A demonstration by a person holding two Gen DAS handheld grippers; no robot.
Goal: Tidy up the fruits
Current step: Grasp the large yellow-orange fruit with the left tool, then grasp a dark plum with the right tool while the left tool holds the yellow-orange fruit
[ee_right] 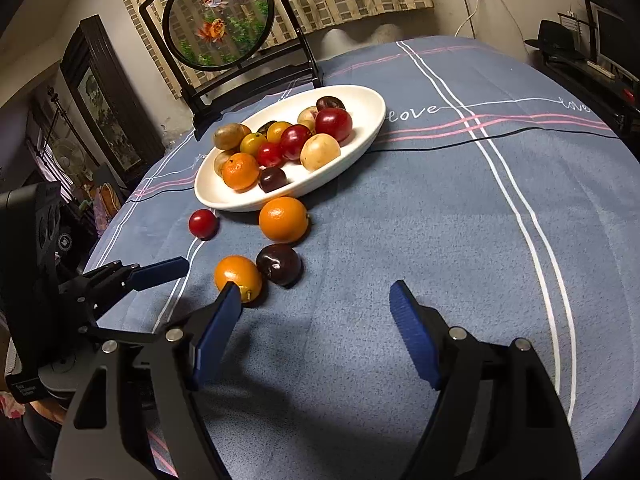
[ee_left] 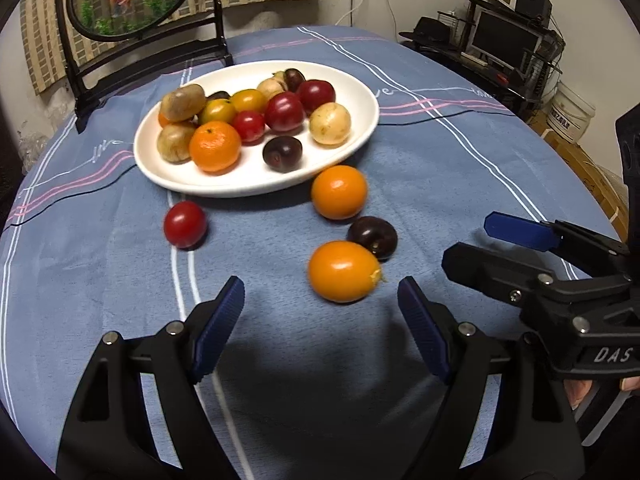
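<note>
My worktop (ee_left: 440,184) wears a blue striped cloth, with a white plate (ee_left: 362,128) of fruit on it and a round goldfish screen (ee_right: 218,20) behind the plate. Four fruits lie loose on the cloth in front of the plate; the nearest orange (ee_left: 342,271) sits just beyond my left claw (ee_left: 320,300). Both it and my right claw (ee_right: 316,300) are released, gripping nothing.

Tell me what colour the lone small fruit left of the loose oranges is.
Red tomato, clearest in the left wrist view.
</note>
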